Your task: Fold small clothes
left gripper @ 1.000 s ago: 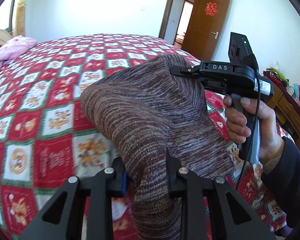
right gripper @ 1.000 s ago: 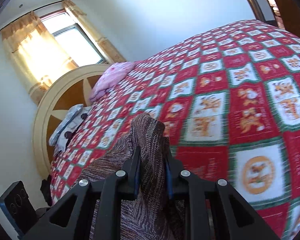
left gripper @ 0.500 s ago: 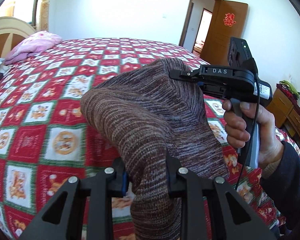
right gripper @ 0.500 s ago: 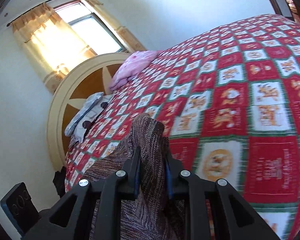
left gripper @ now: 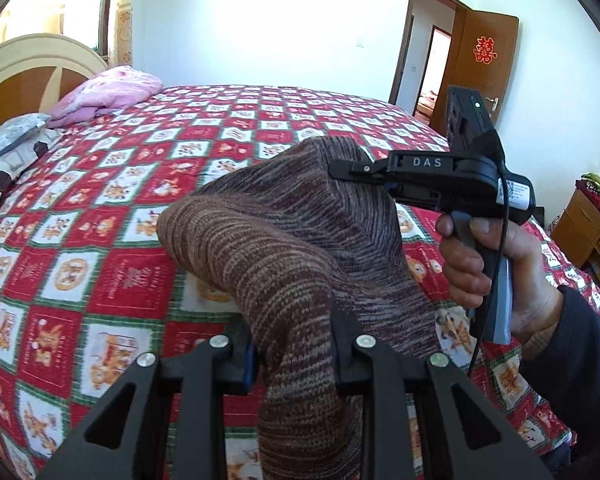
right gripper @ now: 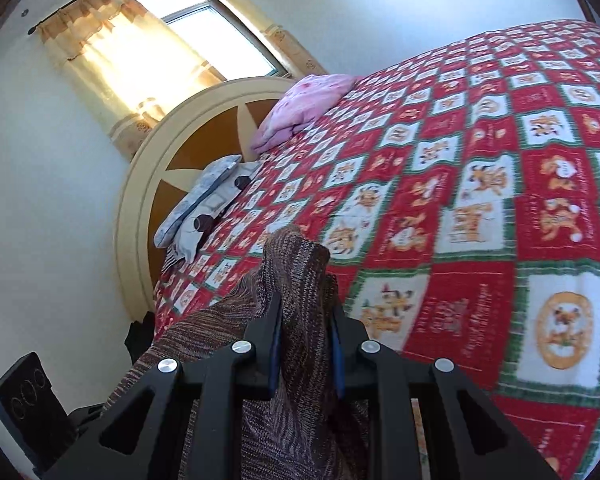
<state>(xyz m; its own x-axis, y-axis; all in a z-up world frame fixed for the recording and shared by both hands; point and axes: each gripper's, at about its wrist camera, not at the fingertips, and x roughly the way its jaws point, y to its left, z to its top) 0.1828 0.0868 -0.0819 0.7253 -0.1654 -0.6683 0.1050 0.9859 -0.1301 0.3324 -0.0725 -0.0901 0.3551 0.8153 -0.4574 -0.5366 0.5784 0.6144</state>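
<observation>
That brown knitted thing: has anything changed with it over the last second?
Both views swing toward the headboard, so the brown knitted garment is being carried along above the bedspread. Unchanged: the left gripper and right gripper stay clamped on it.

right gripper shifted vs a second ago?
Yes. The right gripper, clamped on the brown knit, swung toward the headboard, which fills more of its view.

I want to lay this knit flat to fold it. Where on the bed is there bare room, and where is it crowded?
The red checked quilt is bare through its middle and out to the far edge by the door. The headboard end is crowded: a pink bundle and grey-patterned bedding lie there. The brown knit garment hangs between the left gripper and right gripper.
</observation>
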